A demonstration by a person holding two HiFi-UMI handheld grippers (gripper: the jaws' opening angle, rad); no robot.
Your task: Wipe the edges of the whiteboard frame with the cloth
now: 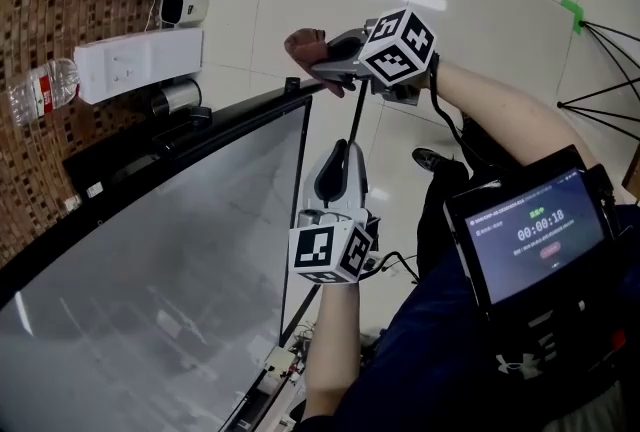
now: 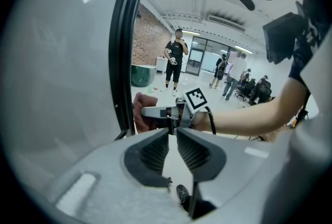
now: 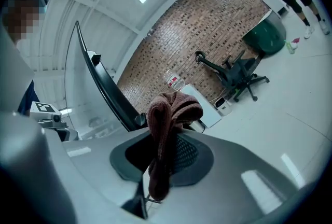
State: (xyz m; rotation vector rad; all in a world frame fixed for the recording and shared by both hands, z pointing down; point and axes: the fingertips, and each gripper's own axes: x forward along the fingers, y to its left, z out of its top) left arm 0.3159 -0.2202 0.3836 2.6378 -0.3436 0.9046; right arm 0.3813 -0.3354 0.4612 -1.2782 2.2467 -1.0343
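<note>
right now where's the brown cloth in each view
Head view: top centre, cloth held by the right hand-held gripper, above the whiteboard's corner.
Left gripper view: centre-left, cloth just right of the board's edge.
Right gripper view: centre, cloth pinched between the jaws.
Shared landmark: the whiteboard's black frame.

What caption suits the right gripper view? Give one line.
Right gripper clamps a brown cloth near the corner of the whiteboard frame.
</note>
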